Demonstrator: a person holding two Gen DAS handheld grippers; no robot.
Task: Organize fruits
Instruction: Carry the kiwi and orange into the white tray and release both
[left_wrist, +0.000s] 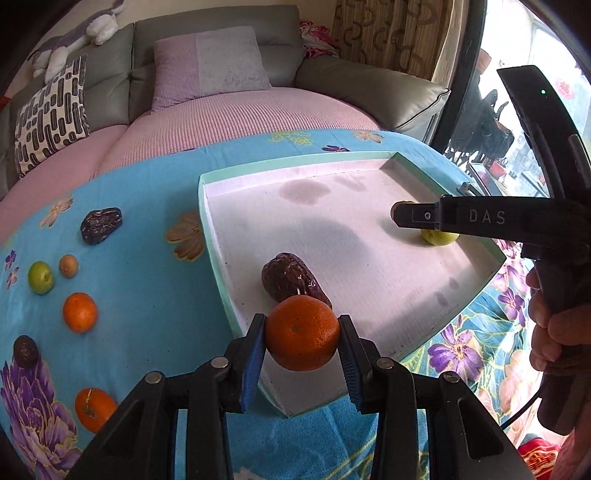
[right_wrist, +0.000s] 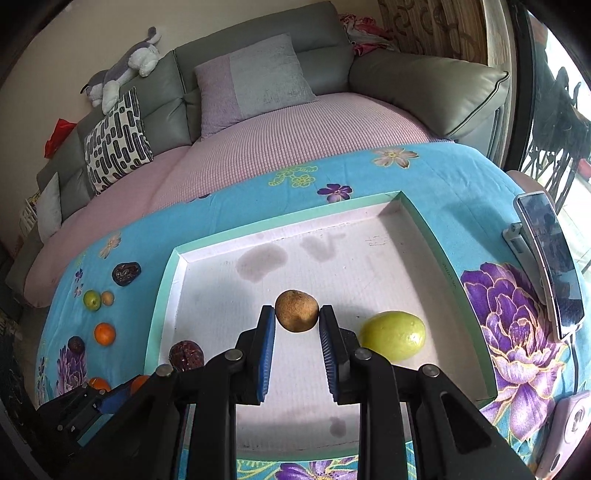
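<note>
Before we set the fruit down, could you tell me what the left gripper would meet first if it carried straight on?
Probably the wrinkled dark brown date lying in the white tray, just beyond the held orange tangerine.

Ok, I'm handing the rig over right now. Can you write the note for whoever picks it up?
Left gripper: shut on a round orange mandarin, at the near left rim of the shallow white tray with the mint-green rim.
Right gripper: shut on a small round brown fruit, over the tray.
Done: a wrinkled dark date and a yellow-green fruit lie in the tray.
Left: set both held fruits down, then fetch from the blue flowered cloth the two mandarins, two dark dates, the small green fruit and the small brown one.
</note>
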